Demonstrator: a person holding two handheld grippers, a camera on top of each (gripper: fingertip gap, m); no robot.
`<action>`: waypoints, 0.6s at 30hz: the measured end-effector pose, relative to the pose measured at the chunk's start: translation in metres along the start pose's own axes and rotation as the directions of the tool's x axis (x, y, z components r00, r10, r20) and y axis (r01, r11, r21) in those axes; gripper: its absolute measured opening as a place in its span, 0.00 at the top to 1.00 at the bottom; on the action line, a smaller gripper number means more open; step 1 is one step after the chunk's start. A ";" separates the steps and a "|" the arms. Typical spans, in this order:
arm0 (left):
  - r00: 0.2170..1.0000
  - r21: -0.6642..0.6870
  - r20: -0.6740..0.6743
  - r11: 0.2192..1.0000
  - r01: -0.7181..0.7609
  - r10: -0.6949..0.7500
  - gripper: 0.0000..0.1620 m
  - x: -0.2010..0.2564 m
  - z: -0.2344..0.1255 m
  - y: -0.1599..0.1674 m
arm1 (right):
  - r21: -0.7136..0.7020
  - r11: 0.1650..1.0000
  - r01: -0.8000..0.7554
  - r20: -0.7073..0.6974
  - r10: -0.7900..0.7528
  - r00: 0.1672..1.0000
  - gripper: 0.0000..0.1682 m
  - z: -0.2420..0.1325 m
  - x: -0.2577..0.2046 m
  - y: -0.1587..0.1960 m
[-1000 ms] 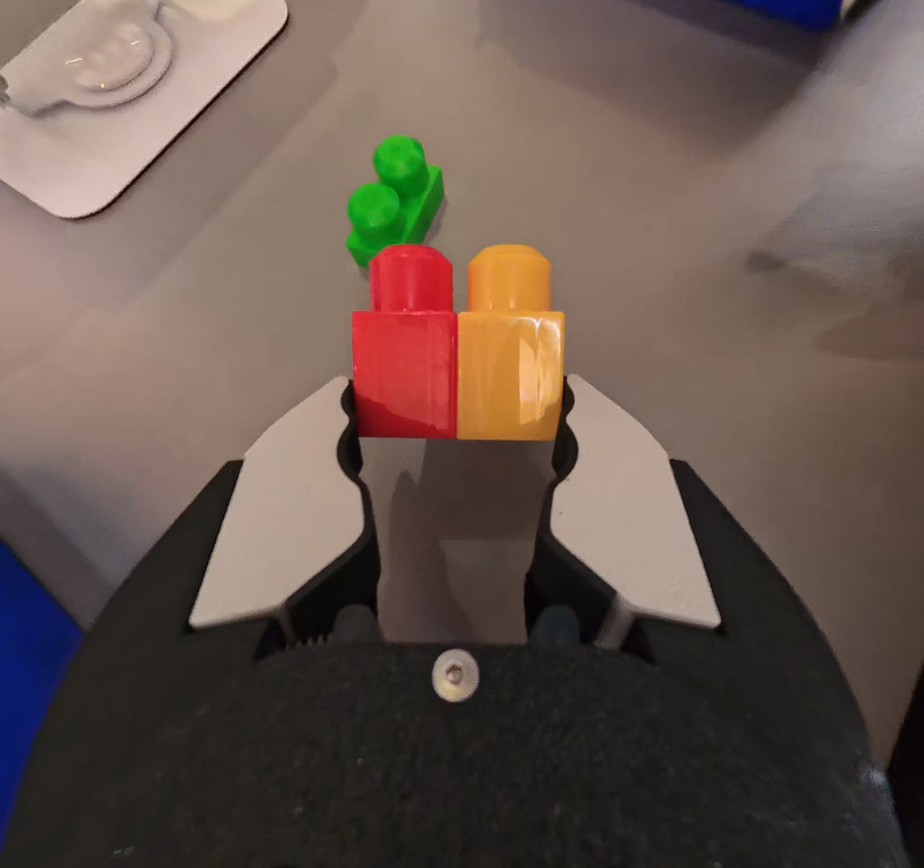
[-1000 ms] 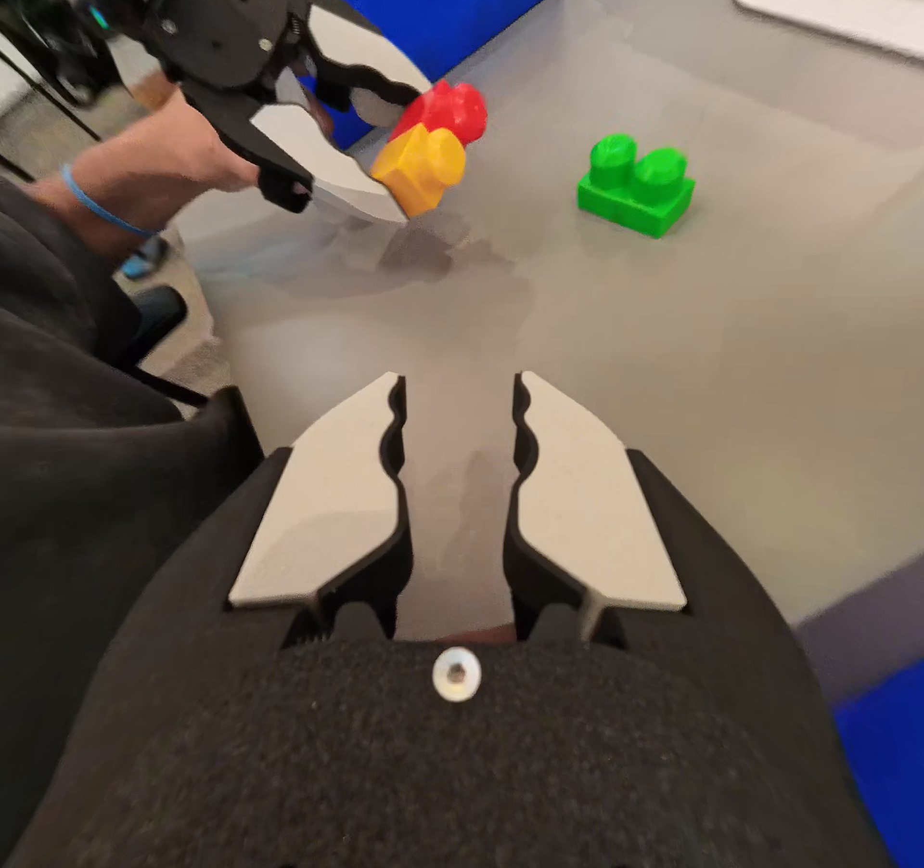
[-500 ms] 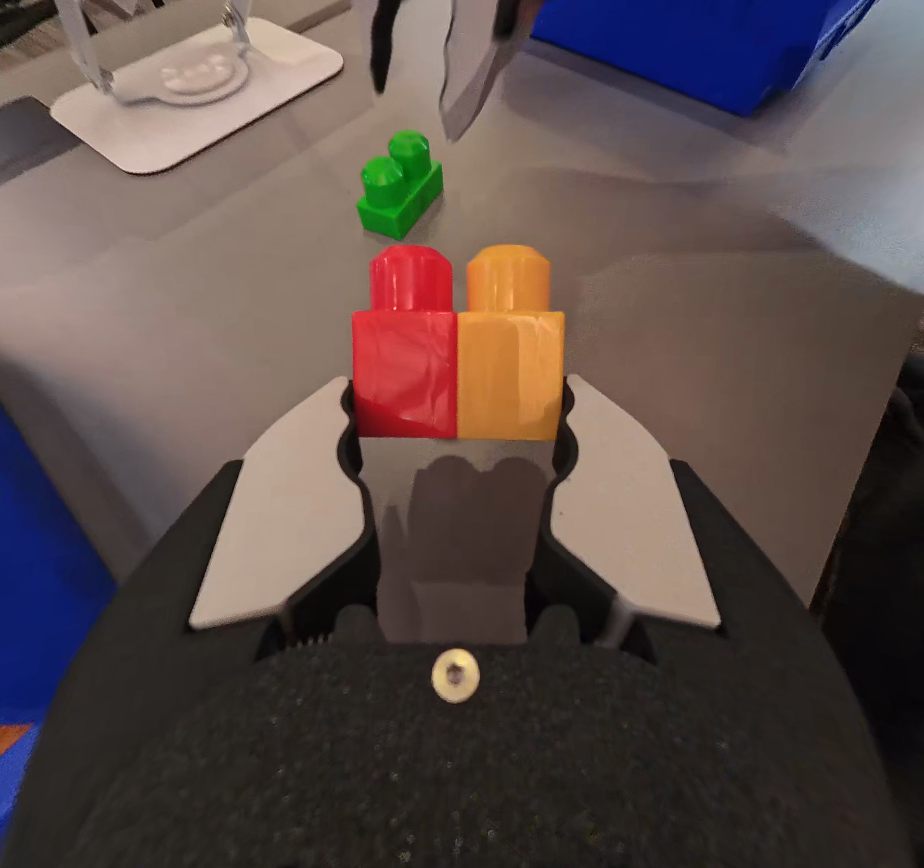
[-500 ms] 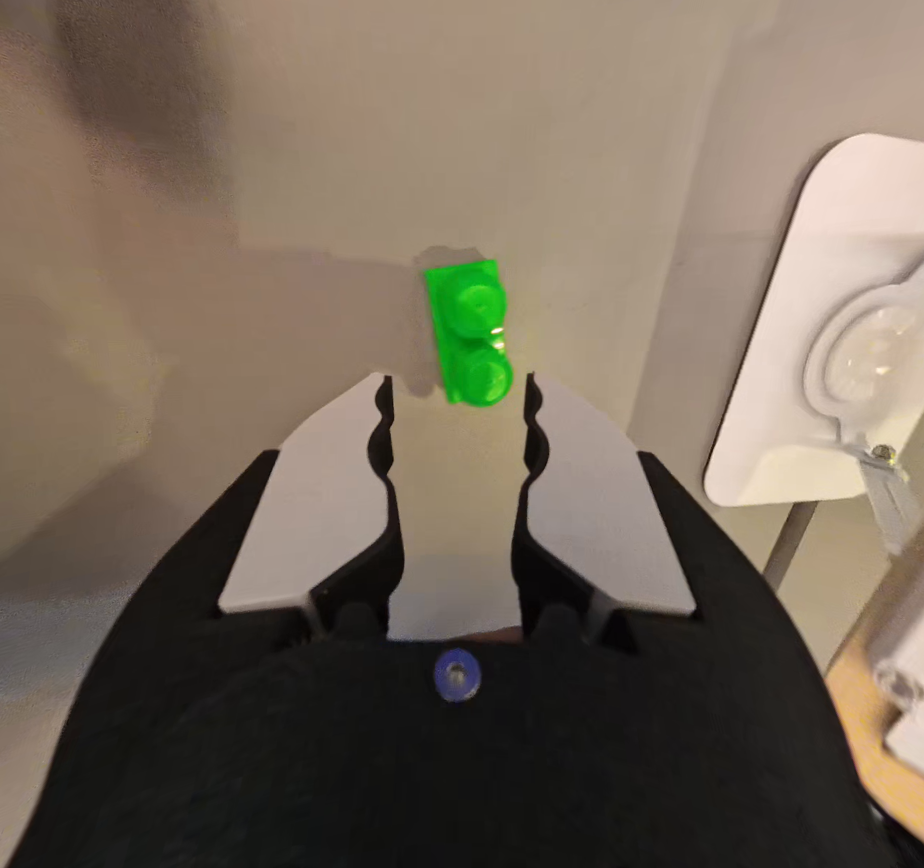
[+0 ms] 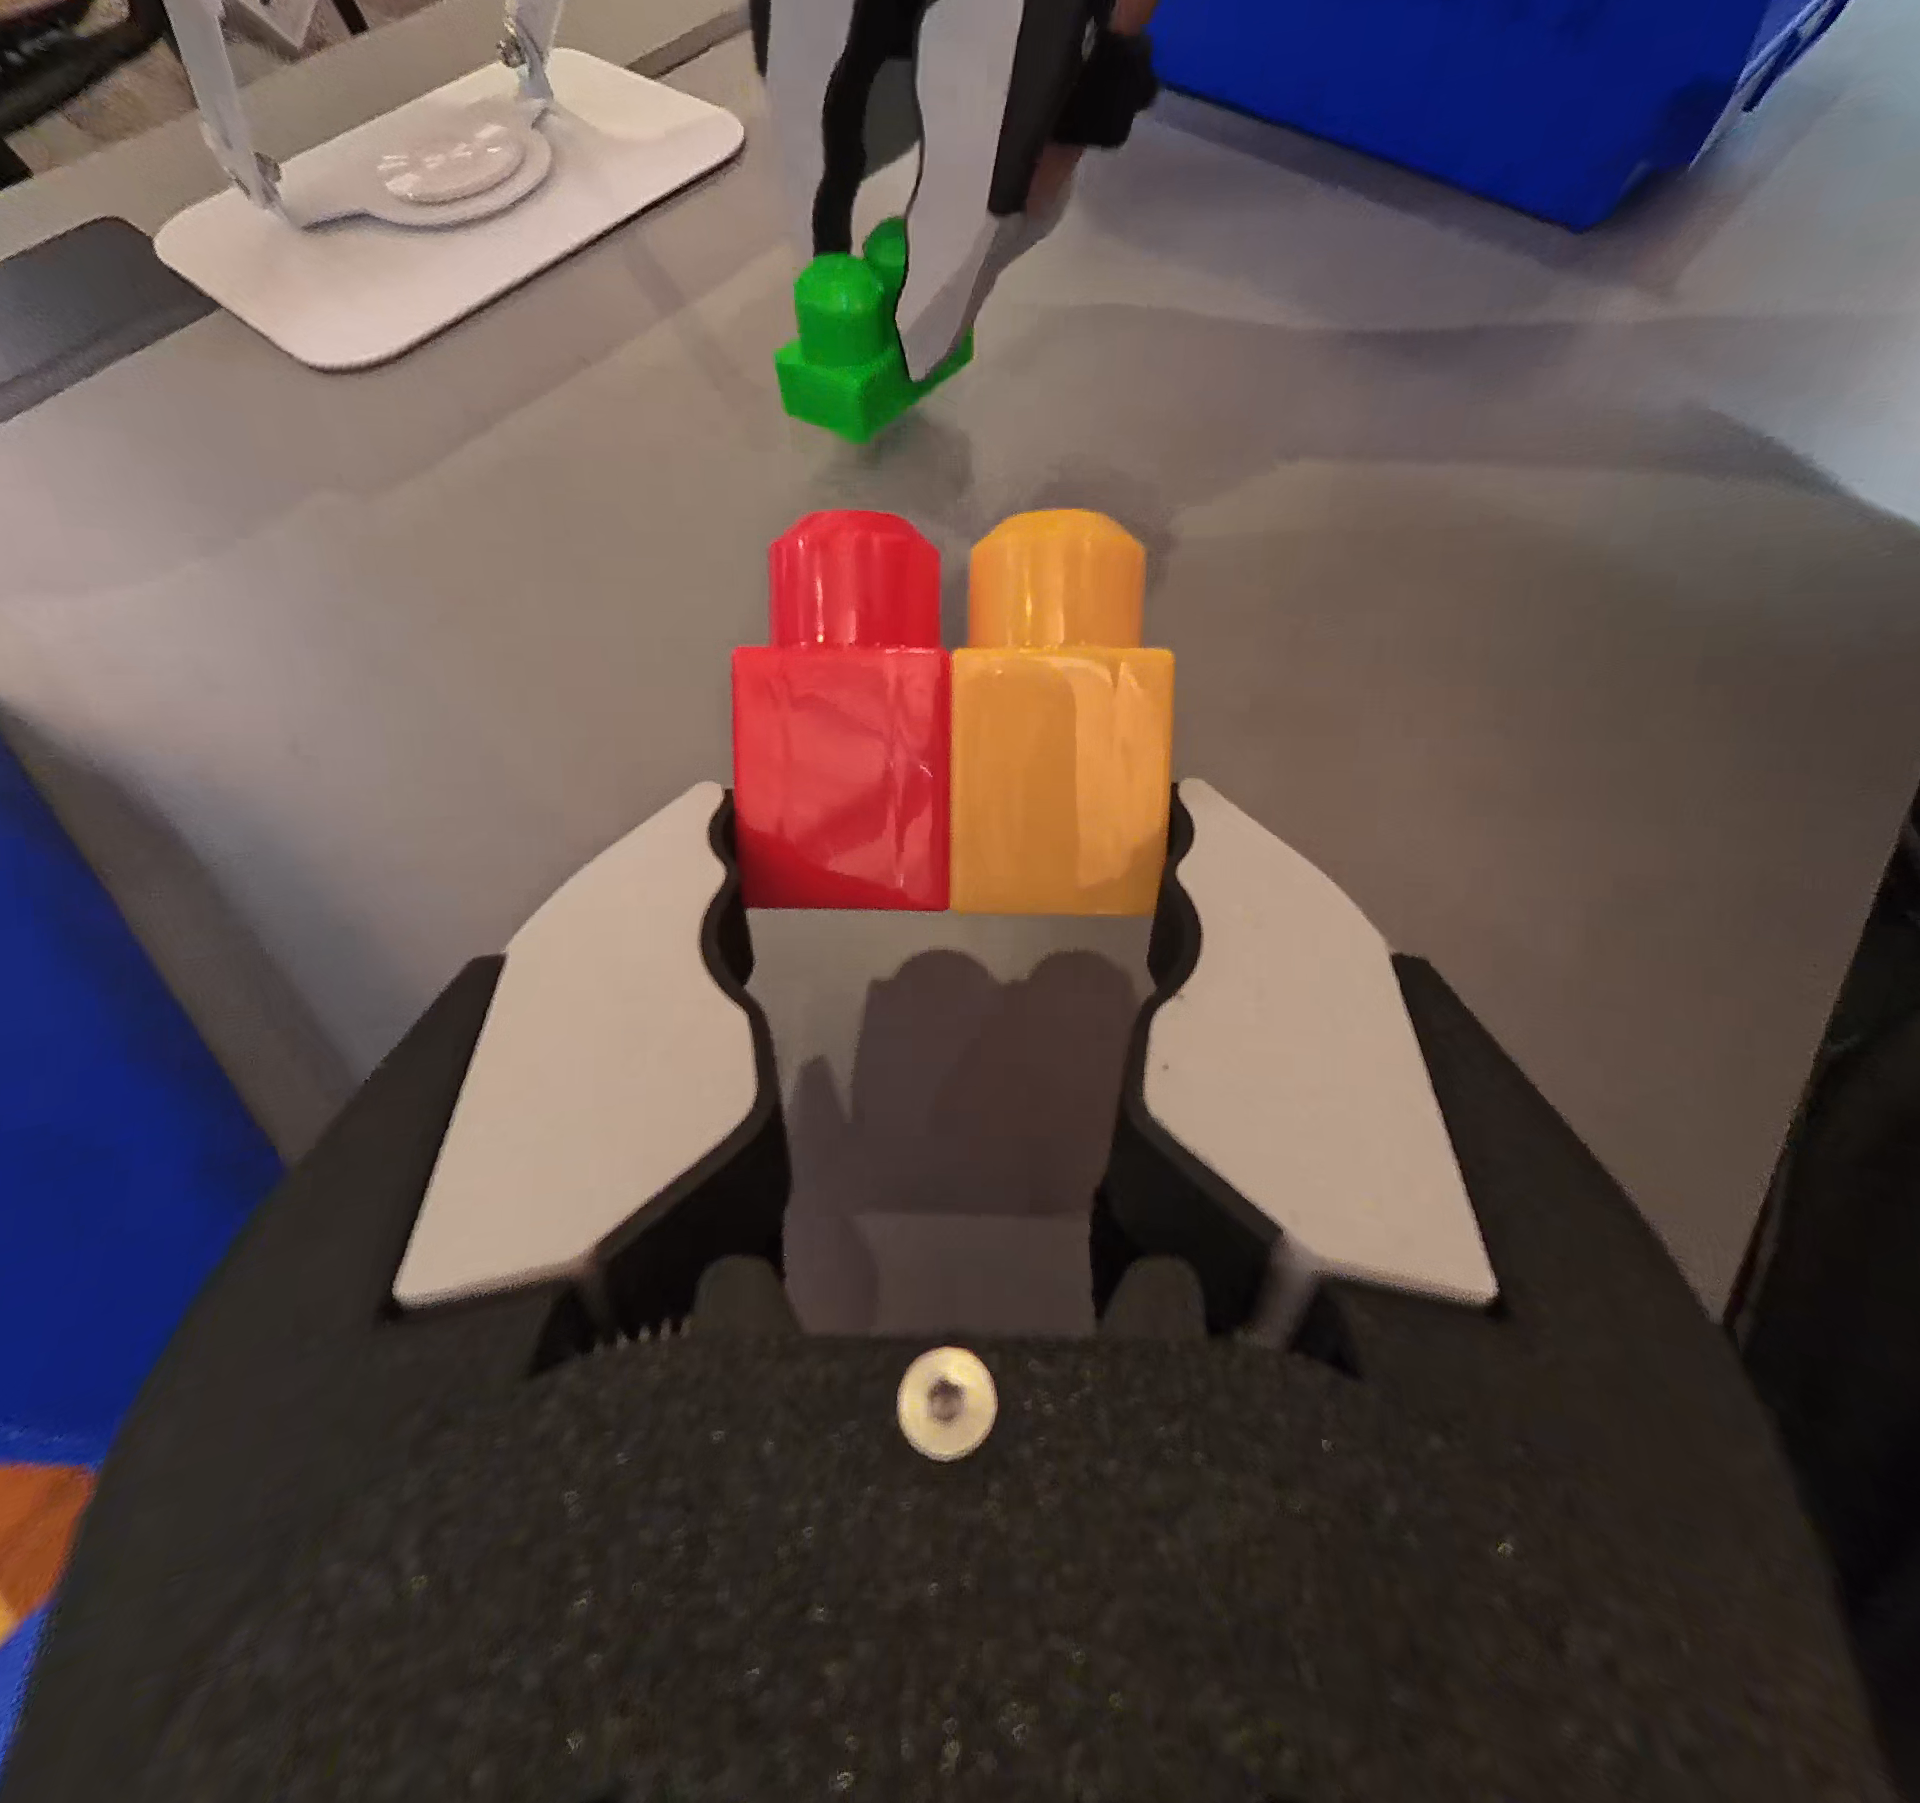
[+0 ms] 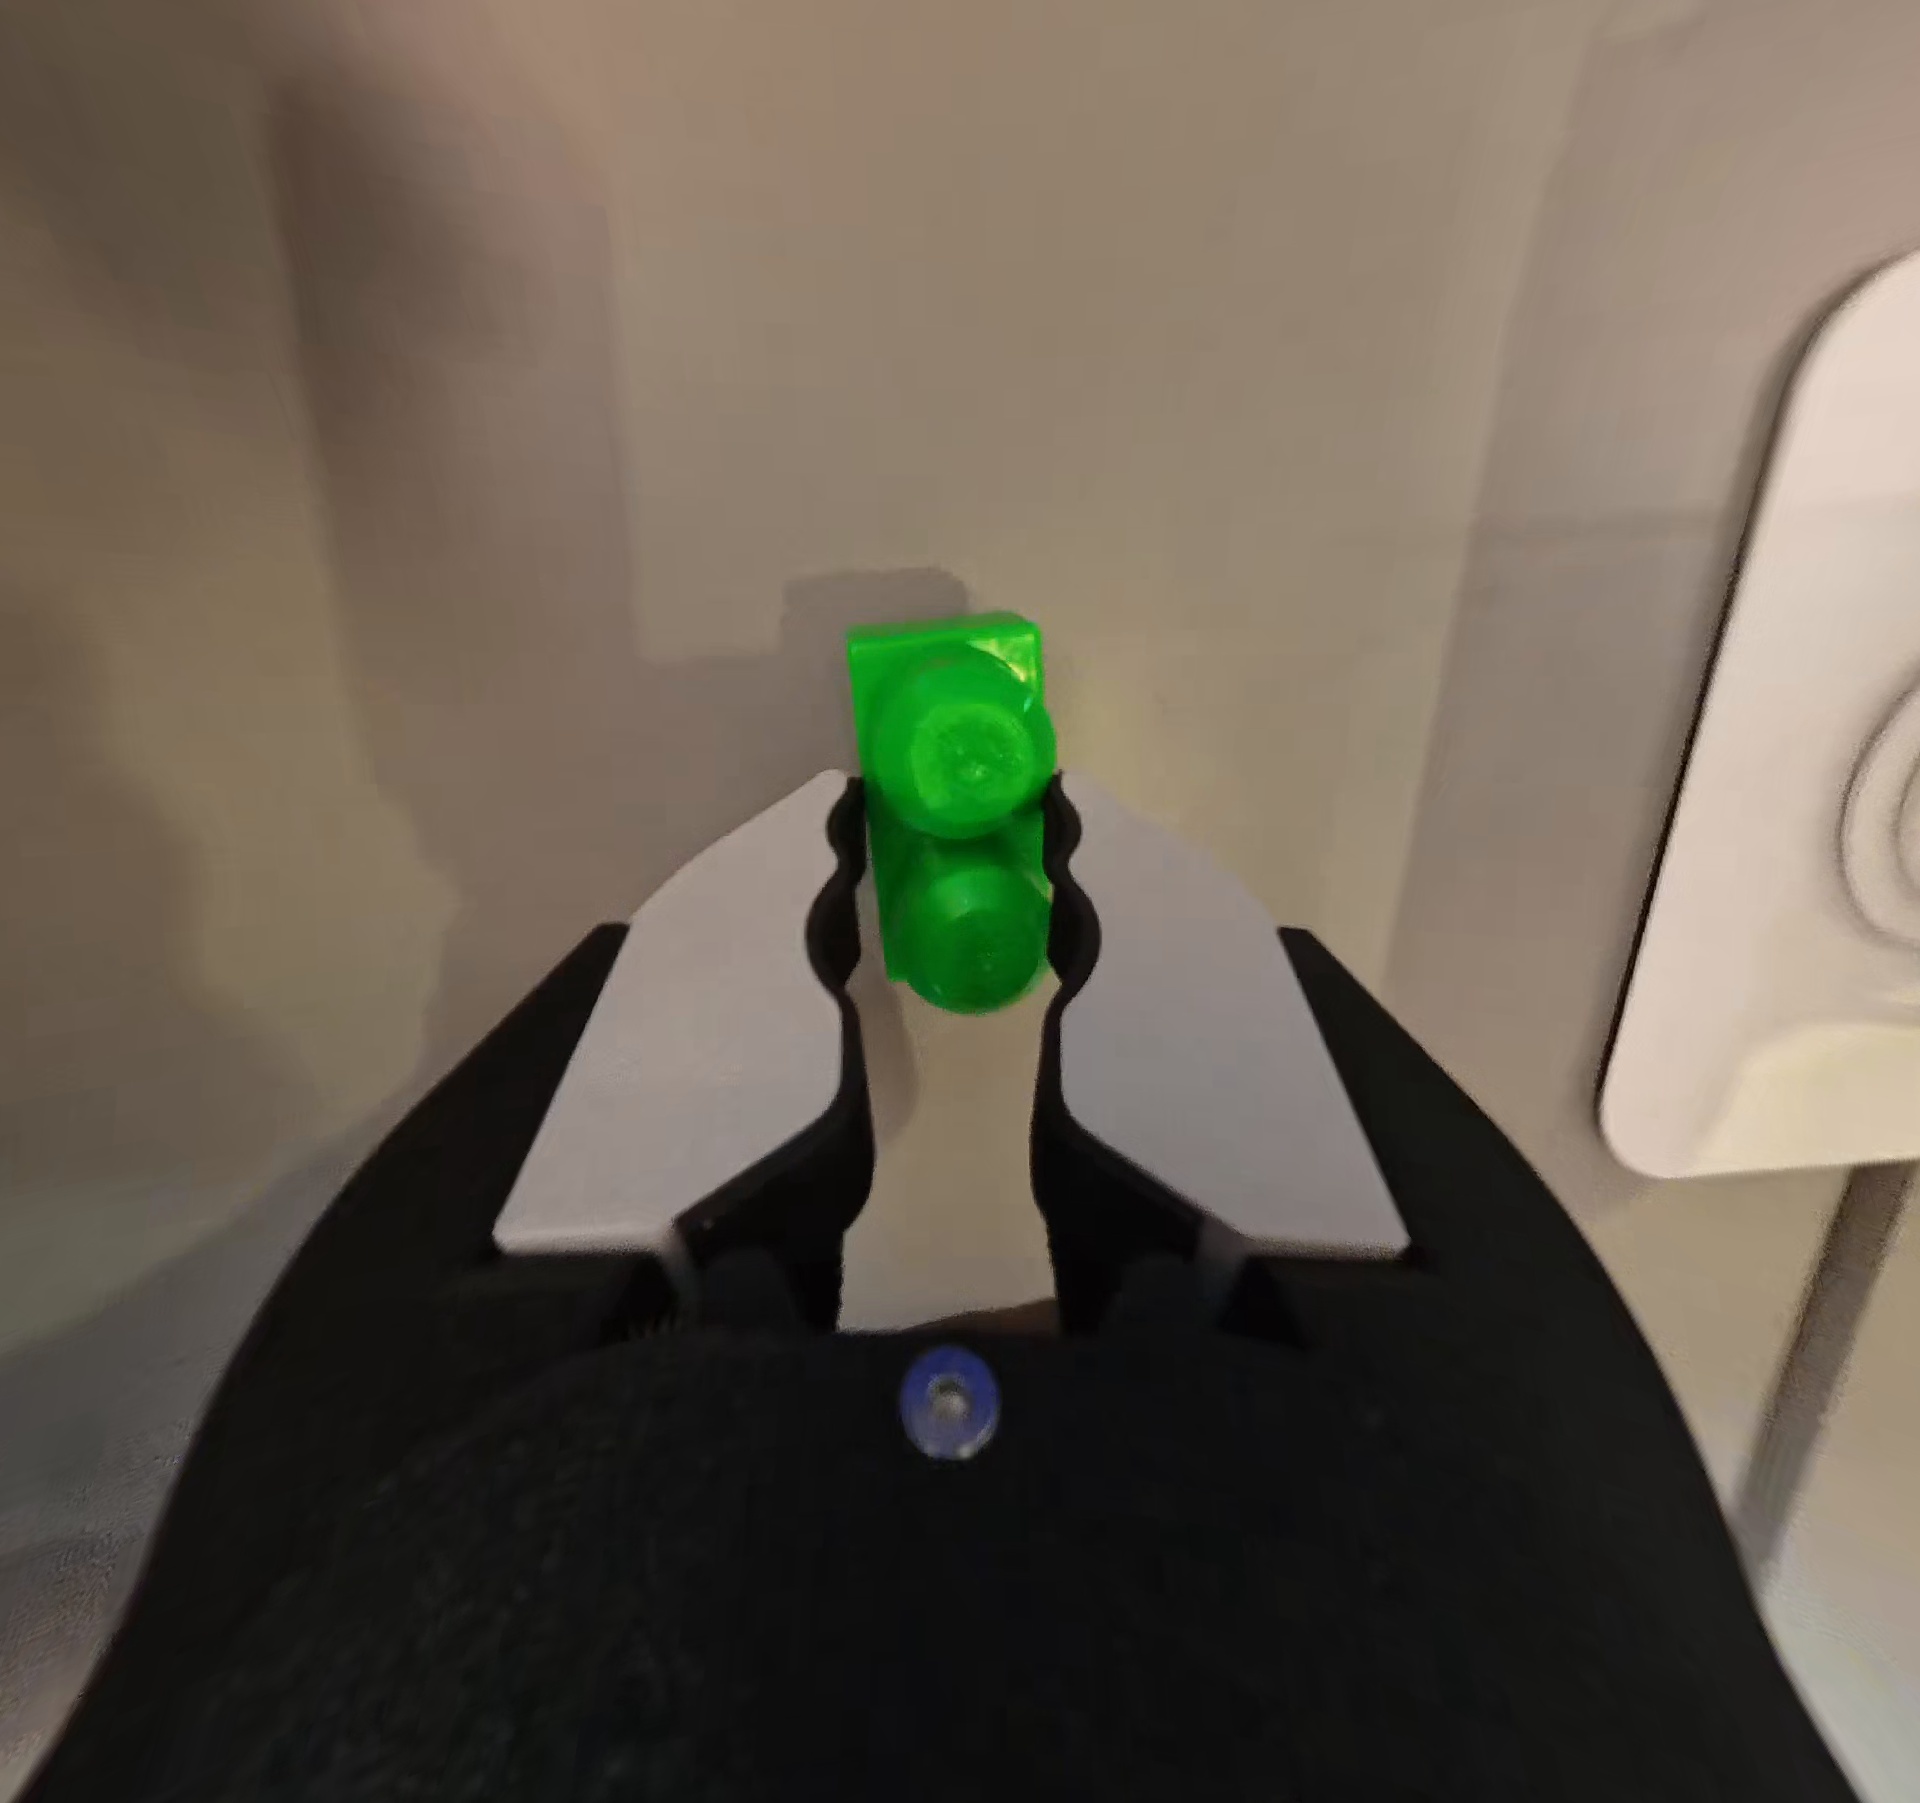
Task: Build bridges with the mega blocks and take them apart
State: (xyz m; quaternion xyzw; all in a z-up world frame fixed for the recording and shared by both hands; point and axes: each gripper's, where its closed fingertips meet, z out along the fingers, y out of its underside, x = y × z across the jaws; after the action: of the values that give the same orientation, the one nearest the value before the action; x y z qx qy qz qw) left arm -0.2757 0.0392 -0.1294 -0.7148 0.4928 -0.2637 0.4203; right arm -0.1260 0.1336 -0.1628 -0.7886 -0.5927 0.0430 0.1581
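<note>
Green block [image 6: 951, 797] lies lengthwise between the right claw [image 6: 951, 803] fingers, on the grey surface [image 6: 1143, 299].
Fingers hug its long sides, grip unconfirmed; left claw [image 5: 954, 818] is clamped on red block [image 5: 842, 777] and orange block [image 5: 1055, 777].

Side by side between the left gripper's [image 5: 954, 844] jaws: two blocks [image 5: 954, 777], studs up, above the counter [image 5: 1455, 610]. Farther ahead on the counter, a two-stud block [image 5: 836, 351] between the right gripper's [image 6: 954, 823] jaws, reaching down from above. Left of that, a stand [image 5: 457, 195]; right and behind, a bin [image 5: 1507, 39].
</note>
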 end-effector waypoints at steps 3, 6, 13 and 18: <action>0.998 0.014 0.029 0.998 -0.059 0.059 0.54 -0.007 0.002 -0.018 | 0.255 0.941 -0.225 0.089 0.208 0.974 0.81 -0.051 -0.005 -0.021; 0.987 0.018 0.076 0.989 -0.144 0.143 0.54 -0.021 0.008 -0.039 | 0.514 0.689 -0.511 0.368 0.361 0.857 0.81 -0.116 -0.016 -0.043; 0.929 0.009 0.119 0.936 -0.353 0.349 0.54 -0.035 0.035 -0.084 | 0.455 0.154 -0.877 0.817 0.321 0.480 0.81 -0.163 -0.026 -0.034; 0.863 -0.011 0.085 0.866 -0.500 0.499 0.54 -0.023 0.061 -0.104 | 0.429 0.143 -0.892 0.804 0.388 0.450 0.81 -0.142 -0.033 -0.032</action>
State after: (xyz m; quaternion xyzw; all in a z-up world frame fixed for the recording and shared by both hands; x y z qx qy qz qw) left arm -0.1858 0.0976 -0.0702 -0.5712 0.6412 -0.1182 0.4986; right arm -0.1287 0.0822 -0.0228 -0.7398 -0.0846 0.5922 0.3080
